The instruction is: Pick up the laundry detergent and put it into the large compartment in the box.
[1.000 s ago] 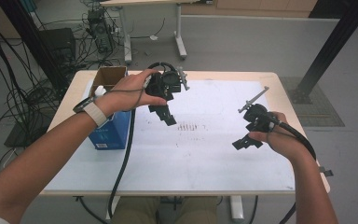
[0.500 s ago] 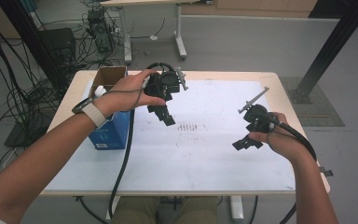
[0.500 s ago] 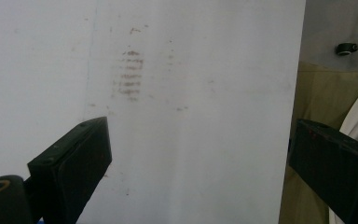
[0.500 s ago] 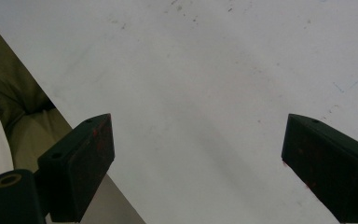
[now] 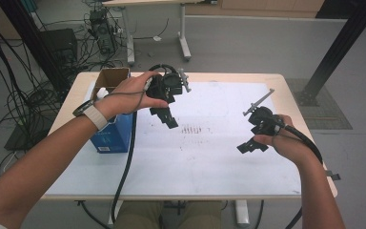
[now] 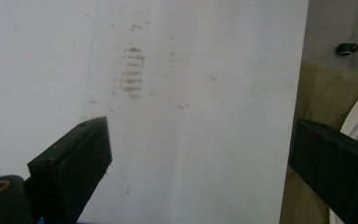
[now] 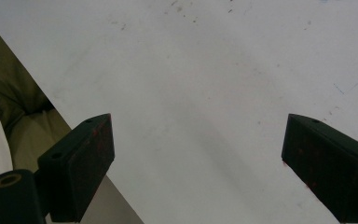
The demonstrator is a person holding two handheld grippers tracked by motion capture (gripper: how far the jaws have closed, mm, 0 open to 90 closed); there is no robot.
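Note:
In the high view a person's left hand holds my left gripper (image 5: 166,118) above the back left part of the white table (image 5: 195,157), jaws pointing down and toward the person. It is open with nothing between its jaws, as the left gripper view (image 6: 200,154) confirms. The right hand holds my right gripper (image 5: 251,145) over the table's right side, also open and empty, its jaws wide apart in the right gripper view (image 7: 198,163).
A blue box (image 5: 110,136) stands at the table's left edge with a brown cardboard box (image 5: 112,77) behind it. Dark smudge marks (image 5: 195,130) lie at the table's middle. Cables trail from both grippers. The floor beyond holds another table's legs and wires.

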